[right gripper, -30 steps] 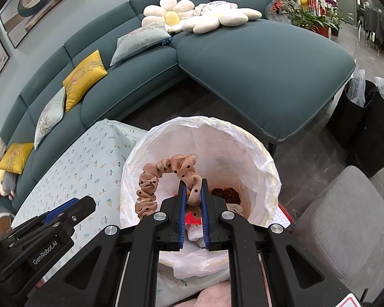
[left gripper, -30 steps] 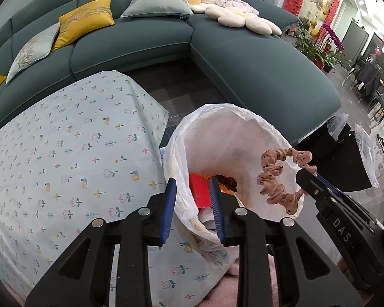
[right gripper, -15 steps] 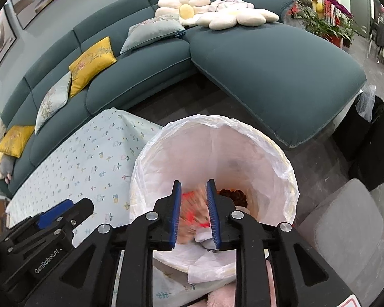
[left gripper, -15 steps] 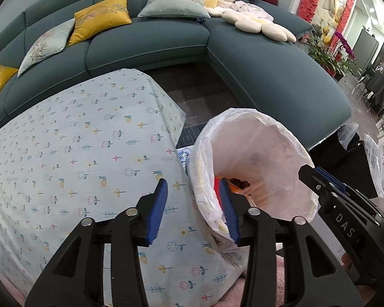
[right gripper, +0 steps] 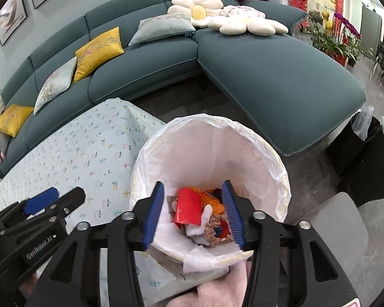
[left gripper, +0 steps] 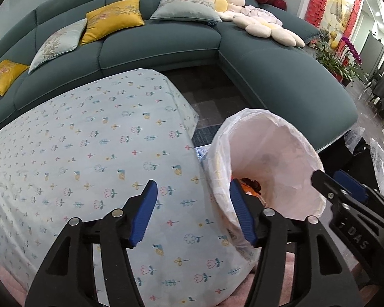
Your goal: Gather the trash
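- Now the right gripper (right gripper: 193, 211) hangs over the mouth of the lined trash bin (right gripper: 274, 158) with its blue jaws spread wide and nothing between them; a second ago they were pressed on a tan ruffled scrunchie, so the drop has just been made
- The scrunchie (right gripper: 213, 229) lies inside the bin, on top of the rest of the rubbish, just beside a red wrapper (right gripper: 188, 209) and some orange scraps; part of it sits behind the right jaw, so how far it has settled is hard to say
- The left gripper (left gripper: 192, 208) is also spread and empty; half a second ago its jaws sat closer together beside the liner's edge, and now they stand well apart, the right one against the outside of the bin's white liner (left gripper: 222, 153), the left one over the flowered tablecloth (left gripper: 89, 140)
- Whether the left jaws ever truly gripped the liner is not clear from these views
- For the task, this means one more piece of trash is in the bin and both tools are free
- The cloth-covered table shows no litter in the parts in view, so the next piece, if any is left, probably lies outside these frames, and both grippers would have to pull back from the bin to look for it
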Tool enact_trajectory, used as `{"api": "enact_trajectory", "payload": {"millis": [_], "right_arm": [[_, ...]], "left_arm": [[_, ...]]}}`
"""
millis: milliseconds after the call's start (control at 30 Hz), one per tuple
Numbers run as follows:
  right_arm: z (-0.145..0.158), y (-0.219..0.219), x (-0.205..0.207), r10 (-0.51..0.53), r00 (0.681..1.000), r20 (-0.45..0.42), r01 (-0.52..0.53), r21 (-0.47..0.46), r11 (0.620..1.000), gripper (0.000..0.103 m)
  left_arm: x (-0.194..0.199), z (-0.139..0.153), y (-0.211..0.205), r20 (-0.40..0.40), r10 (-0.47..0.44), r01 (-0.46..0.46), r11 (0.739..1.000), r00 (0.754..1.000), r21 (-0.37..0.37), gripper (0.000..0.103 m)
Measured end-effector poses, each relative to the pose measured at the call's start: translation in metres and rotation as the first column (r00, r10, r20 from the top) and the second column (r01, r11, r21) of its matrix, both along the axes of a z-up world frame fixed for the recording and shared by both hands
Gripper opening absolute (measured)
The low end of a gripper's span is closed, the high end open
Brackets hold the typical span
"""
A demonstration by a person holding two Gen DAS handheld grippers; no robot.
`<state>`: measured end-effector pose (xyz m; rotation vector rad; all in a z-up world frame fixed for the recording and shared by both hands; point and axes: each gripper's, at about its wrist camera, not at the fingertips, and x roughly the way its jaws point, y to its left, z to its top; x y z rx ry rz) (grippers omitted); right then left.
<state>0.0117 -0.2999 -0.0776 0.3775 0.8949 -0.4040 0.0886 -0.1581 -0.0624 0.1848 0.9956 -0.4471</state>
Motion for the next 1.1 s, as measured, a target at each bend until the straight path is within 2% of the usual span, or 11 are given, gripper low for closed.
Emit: {"api": "enact_trajectory", "payload": {"millis": [100,200,267,333,400,467,667,1100], "right_arm": [[0.0,0.003,-0.007,-0.002,1.0,0.0,0.002,-0.01,1.0,0.061],[-0.001,0.006,-0.013,0.001,1.0,-0.006,-0.001,-0.024,1.0,0.073],[-0.002,0.008,-0.018,0.001,1.0,-0.004,-0.001,-0.022,1.0,0.077],[-0.003,0.011,-0.021,-0.001,1.0,-0.003,0.001,-0.031,1.0,0.084],[-0.004,0.013,-0.023,0.003,1.0,-0.004,-0.003,-0.052,0.999,0.086],[-0.004,0.015,-0.025,0.014,1.0,-0.011,-0.015,-0.069,0.997,0.096],[-0.01,0.02,-0.03,0.022,1.0,-0.016,-0.023,-0.096,0.995,0.096],[-0.026,0.029,-0.026,0.054,0.997,-0.054,-0.059,-0.103,0.993,0.096]], "left_arm": [[-0.003,-0.002,0.009,0.013,0.012,-0.012,1.0,1.0,0.01,0.063],[-0.006,-0.006,0.018,0.024,0.023,-0.023,0.999,0.999,0.025,0.063],[-0.007,-0.009,0.022,0.021,0.03,-0.031,0.999,0.999,0.029,0.064],[-0.011,-0.011,0.027,0.02,0.042,-0.042,0.999,0.999,0.03,0.067],[-0.013,-0.011,0.03,0.037,0.053,-0.054,0.998,0.998,0.034,0.076],[-0.016,-0.011,0.032,0.055,0.056,-0.058,0.997,0.997,0.041,0.078],[-0.02,-0.012,0.035,0.067,0.055,-0.058,0.997,0.996,0.049,0.086],[-0.027,-0.02,0.033,0.081,0.046,-0.052,0.996,0.996,0.074,0.088]]}}
